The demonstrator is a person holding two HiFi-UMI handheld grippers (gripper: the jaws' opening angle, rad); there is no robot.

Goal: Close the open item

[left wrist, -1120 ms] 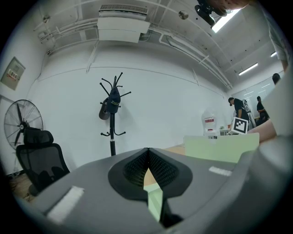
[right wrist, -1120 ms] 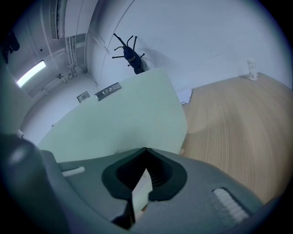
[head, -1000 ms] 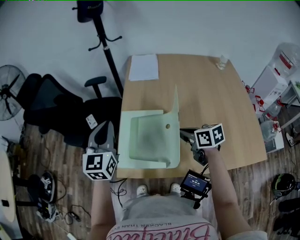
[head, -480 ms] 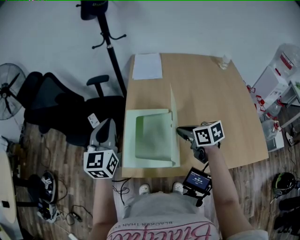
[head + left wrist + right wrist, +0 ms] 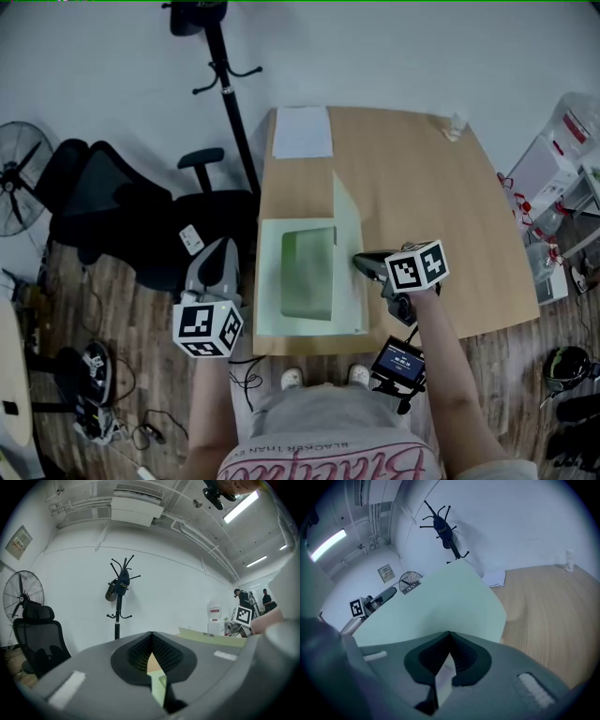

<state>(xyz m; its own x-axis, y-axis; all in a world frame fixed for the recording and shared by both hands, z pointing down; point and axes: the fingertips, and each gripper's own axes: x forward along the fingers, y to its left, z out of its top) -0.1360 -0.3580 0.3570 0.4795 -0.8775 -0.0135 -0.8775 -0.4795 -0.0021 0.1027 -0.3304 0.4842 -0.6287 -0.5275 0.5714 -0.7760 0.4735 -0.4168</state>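
Folder (image 5: pixel 309 272) lies at the table's (image 5: pixel 422 187) near edge, cover (image 5: pixel 349 246) upright. Right gripper (image 5: pixel 361 263), jaws together, empty, presses its outer face, evidently to tip it shut. Left gripper (image 5: pixel 218 249), jaws likewise together, idles beside it.

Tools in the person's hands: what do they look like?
The left tool and the right tool each have a smooth grey body and black ribbed pads narrowing to a point. Each carries a white cube with black square markers. A small black screen hangs near the right one. The person wears a light shirt with pink lettering.
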